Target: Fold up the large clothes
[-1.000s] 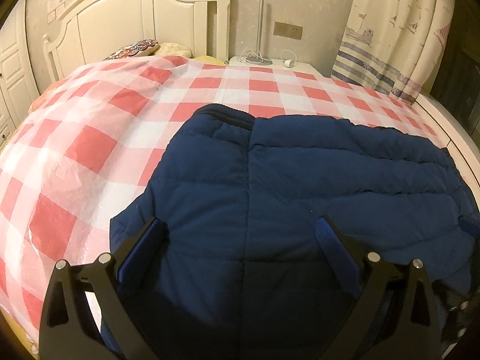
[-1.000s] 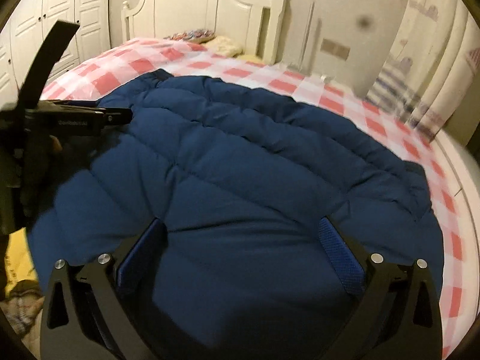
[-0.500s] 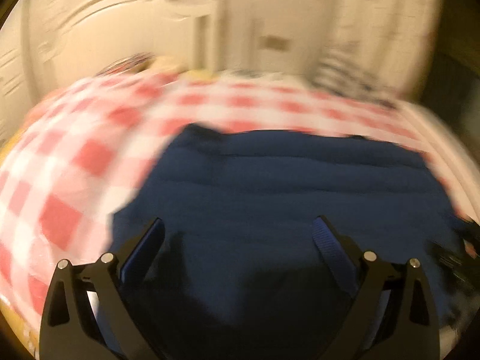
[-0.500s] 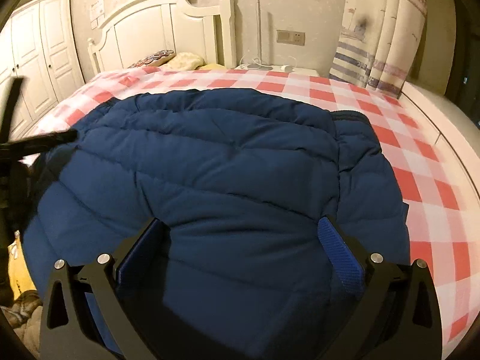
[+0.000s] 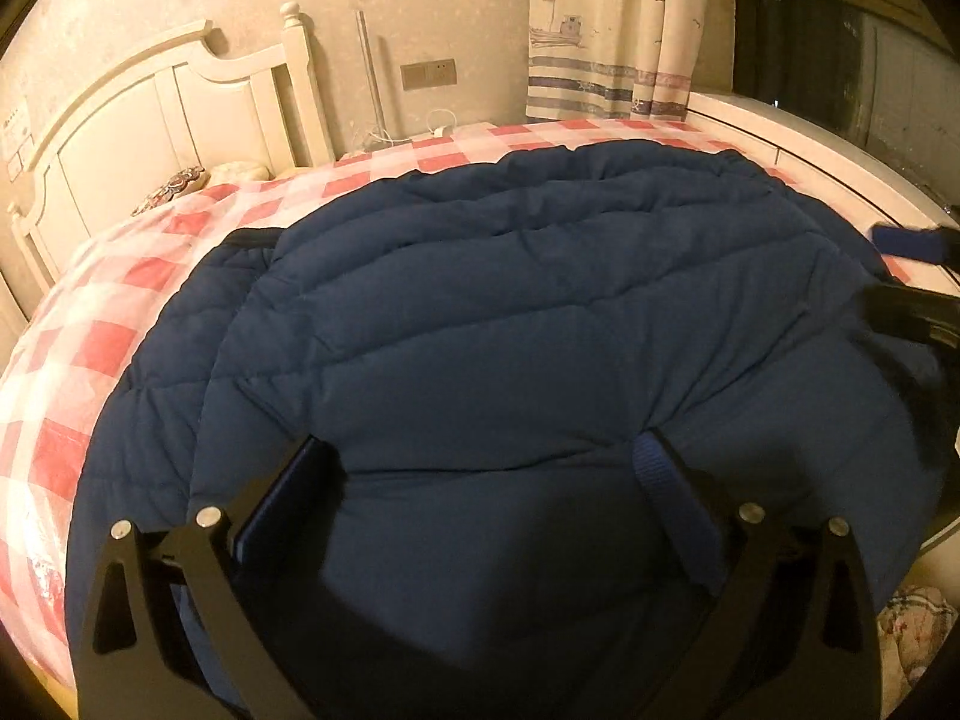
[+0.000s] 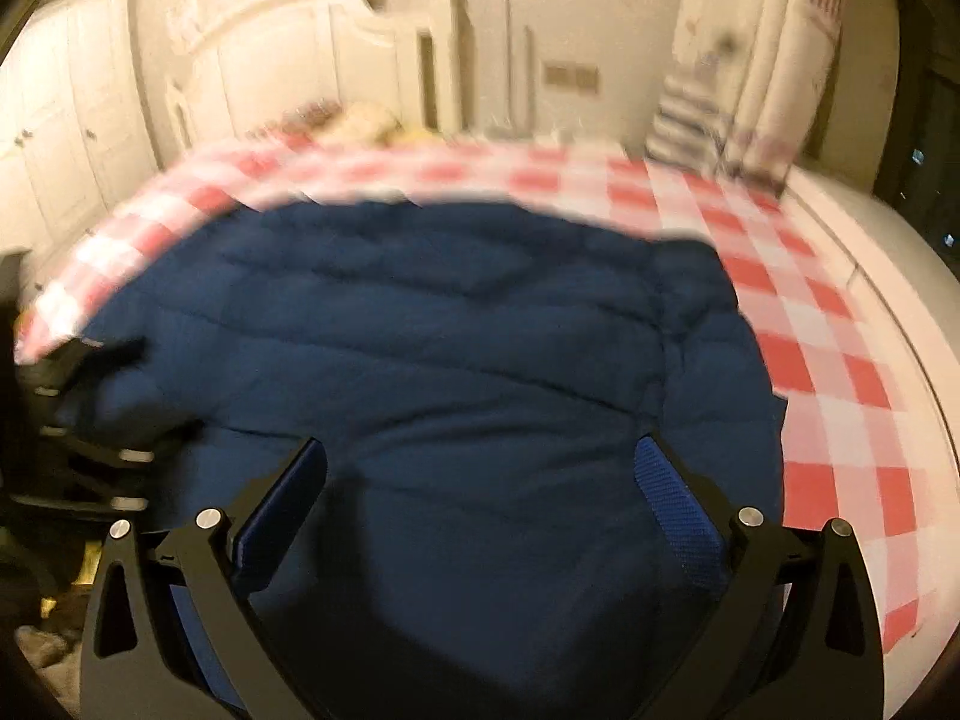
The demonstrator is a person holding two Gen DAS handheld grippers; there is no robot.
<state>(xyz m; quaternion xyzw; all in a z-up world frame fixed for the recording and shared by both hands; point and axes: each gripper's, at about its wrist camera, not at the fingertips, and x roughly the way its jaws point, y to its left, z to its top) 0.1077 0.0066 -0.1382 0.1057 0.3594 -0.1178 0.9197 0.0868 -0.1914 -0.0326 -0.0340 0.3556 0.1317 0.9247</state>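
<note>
On the bed, the navy puffer jacket [image 5: 510,330] lies spread across the red-and-white checked sheet [image 5: 78,324], filling most of both wrist views. I've got my left gripper [image 5: 480,474] low over the near edge of the jacket, fingers spread wide, nothing pinched between the blue pads [image 5: 678,510]. Fabric sits under and between them, but whether the tips touch it I can't tell. My right gripper [image 6: 480,474] is likewise released, jaws wide apart over the jacket's near part; that view is motion-blurred so fine contact is unreadable. The right tool also shows at the right margin of the left view, so both tools sit close along the same near hem, my guess is to take two corners at once and carry them over evenly. One side of the jacket looks already lapped over, seam line at left. Headboard [image 5: 150,114] and curtain [image 5: 606,30] are beyond the far edge. Next I'd clench on the hem; puffy fill may slip, so bite deep
</note>
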